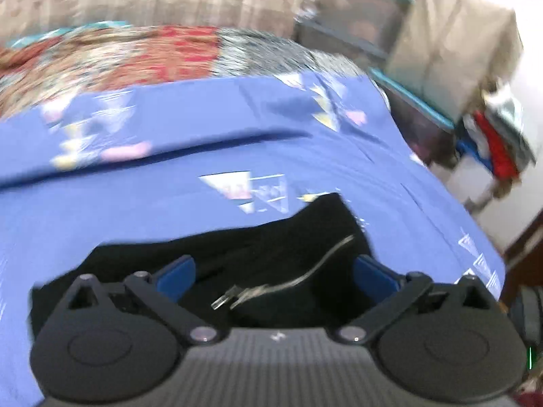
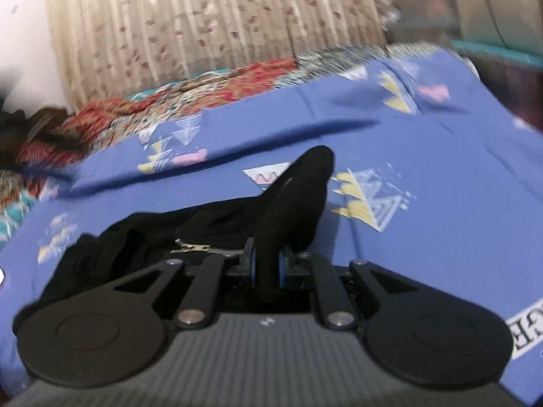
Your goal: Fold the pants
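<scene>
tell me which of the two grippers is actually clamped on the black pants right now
The right gripper: its blue pads pinch a fold of the black pants. The left gripper stands wide open over them, gripping nothing.

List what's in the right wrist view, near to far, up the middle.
right gripper shut on black pants → blue patterned bedsheet → red patterned quilt → beige curtain.

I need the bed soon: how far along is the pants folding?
Barely started. The black fabric pants lie bunched on the blue patterned bedsheet, zipper showing. In hand: the right gripper pinches a fold; the left gripper is open. Flattening and folding remain.
</scene>
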Demonstrator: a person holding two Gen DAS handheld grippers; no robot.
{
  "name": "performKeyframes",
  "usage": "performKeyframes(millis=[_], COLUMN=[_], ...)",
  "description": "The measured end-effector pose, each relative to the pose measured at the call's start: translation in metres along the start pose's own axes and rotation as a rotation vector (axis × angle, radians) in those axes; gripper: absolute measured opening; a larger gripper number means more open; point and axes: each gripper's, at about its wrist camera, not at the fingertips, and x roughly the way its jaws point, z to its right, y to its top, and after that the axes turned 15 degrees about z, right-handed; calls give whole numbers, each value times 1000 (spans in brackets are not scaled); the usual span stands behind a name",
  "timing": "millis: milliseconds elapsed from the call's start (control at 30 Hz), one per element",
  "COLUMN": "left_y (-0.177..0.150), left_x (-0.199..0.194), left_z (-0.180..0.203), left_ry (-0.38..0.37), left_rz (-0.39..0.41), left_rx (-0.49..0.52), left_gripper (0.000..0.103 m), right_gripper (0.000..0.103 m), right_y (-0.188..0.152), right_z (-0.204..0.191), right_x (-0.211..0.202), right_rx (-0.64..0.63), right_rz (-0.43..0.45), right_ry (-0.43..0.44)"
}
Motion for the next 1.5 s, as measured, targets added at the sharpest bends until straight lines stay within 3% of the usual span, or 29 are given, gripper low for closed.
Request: performKeyframes(millis=[133,200,267,300,400,467,500,567,600,633,667,933,1100,1333,1500], left_y=[15,10,2,-2,-5,-5,-3,0,2,3,5,21,19,-9,-38], left_x=[72,92,103,104,88,76,72,61,57,52,46,-14,-53,-92,-98], left_z=[41,56,66,67,57,48,44,34,29,23,17,-43,-83,-153,-199], left_ry=[21,56,69,73,71,71,60,49,45,39,38,15,44,103,165], left_rz=[-153,-186,-197,-213,-174,-161,-159,-149,-146,-141,-133,-40,-2,23,11], left_rx=[38,83,151,169,113,88,73,45,29,9,-13,-154,-204,-320,-387], left_gripper=[103,100,53,19,19,19,19,19,19,19,19,19,19,19,19], right_gripper=[14,14,14,14,21,41,58,57,47,22,15,13,12,12,12], right_y=[-3,-4,-3,-4,-6,-9,-11,-17,-19,-20,-17,14,17,9,-7], right_z=[-16,-22,-28,-31,-29,-19,-15,-8,-6,-4,-6,-52,-93,-151,-187], right_x=[5,3,2,-1,-4,-5,-4,0,3,4,4,-12,-21,-16,-6], right_rx=[-103,-132,-158,-170,-164,-100,-71,-32,-20,-3,6,-41,-79,-173,-247], right_rz=[6,12,22,29,40,50,41,8,-11,-25,-29,49,60,5,-63], right_ry=[13,21,32,37,48,48,43,23,19,26,34,155,241,362,435])
